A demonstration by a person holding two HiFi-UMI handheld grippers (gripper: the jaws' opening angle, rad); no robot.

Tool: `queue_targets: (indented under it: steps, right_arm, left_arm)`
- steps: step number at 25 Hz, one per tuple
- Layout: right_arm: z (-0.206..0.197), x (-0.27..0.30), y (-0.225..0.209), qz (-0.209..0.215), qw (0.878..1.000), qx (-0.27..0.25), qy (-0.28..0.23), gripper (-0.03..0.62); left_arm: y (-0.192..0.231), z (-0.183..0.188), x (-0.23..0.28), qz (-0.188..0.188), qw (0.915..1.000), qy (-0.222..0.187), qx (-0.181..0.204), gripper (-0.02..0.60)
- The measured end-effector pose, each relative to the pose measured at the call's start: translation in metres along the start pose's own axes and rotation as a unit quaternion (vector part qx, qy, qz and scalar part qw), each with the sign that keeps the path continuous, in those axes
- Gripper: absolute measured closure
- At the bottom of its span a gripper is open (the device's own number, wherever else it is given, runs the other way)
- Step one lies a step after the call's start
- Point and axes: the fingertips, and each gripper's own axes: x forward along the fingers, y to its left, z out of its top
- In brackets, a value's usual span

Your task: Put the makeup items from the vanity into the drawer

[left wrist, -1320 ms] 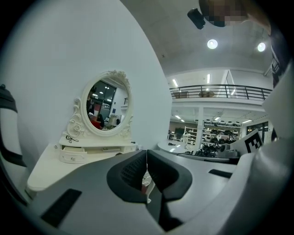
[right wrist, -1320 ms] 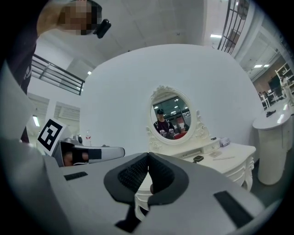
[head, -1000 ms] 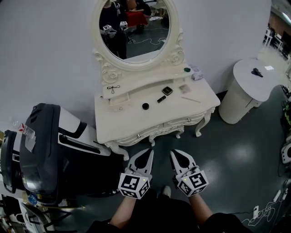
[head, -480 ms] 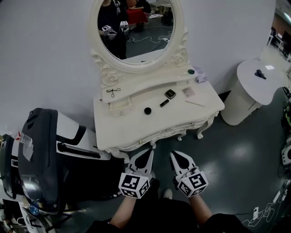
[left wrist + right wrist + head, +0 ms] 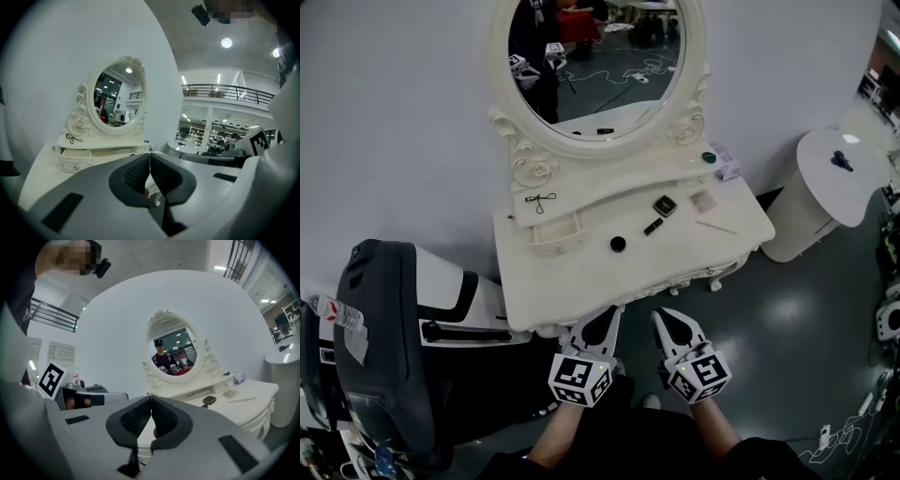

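Ornate white vanity (image 5: 581,272), small black makeup items (image 5: 618,244) atop, left gripper (image 5: 612,312) and right gripper (image 5: 662,315) clenched empty

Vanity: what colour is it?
The vanity is cream-white all over; the head view shows it best.

The head view looks steeply down on the vanity counter (image 5: 572,281) from above its front edge, while each gripper view sits low at that edge, facing nearly level toward the oval mirror (image 5: 600,66), which all three views share.
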Motion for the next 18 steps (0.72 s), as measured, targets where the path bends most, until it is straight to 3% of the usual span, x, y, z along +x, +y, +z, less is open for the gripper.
queue_targets:
  steps: [10,18]
  right_arm:
    - [0.006,0.050,0.004,-0.027,1.000,-0.009,0.002,0.571]
    - [0.007,0.066,-0.014,-0.036,0.999,-0.009,0.007,0.571]
  left_arm:
    - [0.046,0.011,0.019,-0.028,0.9995,0.008,-0.006,0.566]
    - [0.064,0.003,0.039,-0.025,0.9994,0.022,-0.009,0.566]
